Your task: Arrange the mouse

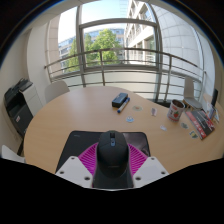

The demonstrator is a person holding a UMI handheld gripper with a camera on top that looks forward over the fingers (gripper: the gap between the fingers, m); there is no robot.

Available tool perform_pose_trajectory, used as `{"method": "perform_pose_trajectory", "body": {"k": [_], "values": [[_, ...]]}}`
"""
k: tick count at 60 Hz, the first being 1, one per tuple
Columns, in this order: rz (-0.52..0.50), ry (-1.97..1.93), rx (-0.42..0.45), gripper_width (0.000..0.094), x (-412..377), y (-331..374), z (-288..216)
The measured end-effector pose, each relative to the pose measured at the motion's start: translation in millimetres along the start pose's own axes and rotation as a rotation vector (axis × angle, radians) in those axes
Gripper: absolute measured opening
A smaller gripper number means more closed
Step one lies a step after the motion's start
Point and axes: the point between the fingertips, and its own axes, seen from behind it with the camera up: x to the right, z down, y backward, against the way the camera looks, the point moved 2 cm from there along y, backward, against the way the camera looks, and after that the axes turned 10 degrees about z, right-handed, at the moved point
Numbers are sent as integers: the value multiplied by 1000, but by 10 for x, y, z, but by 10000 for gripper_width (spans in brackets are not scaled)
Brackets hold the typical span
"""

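- The gripper (111, 172) sits nearest, its two fingers angling in from either side, pink pads (89, 156) facing inward.
- A black mouse (111, 150) stands right between those fingers, long axis running straight ahead along them, nose pointing away toward the far side of the table.
- Both pads appear to lie against the mouse's flanks, so I judge the fingers drawn in and pinching the mouse rather than spread around it; no gap shows on either side.
- The mouse is over a dark mouse mat (78, 146) that lies on the near part of the round wooden table (70, 115); whether it rests on the mat or is lifted just clear cannot be told.
- With the mouse in line with the fingers, the coming placement seems to turn mainly on where to carry it, not on turning it.
- Farther on, mid-table, a small black object (120, 100) lies well apart from the mouse.
- To the right stand a cup (176, 108) and some magazines (199, 122).
- Beyond the table is a railing (105, 60) and large windows (100, 30).
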Motion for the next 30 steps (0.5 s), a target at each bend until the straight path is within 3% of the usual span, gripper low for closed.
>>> {"method": "perform_pose_trajectory", "body": {"k": [8,14,17,20,23,27,30], "values": [[-18,26,-87,460,-278,-288,494],[-9,34,-96,535,-326,-311,576],[11,47,-87,643,-293,-257,530],[19,54,-69,849,-307,-140,453],[32,57,-50,811,-305,19,364],[54,67,-33,855,-278,244,241],[68,65,-16,837,-280,446,167]]}}
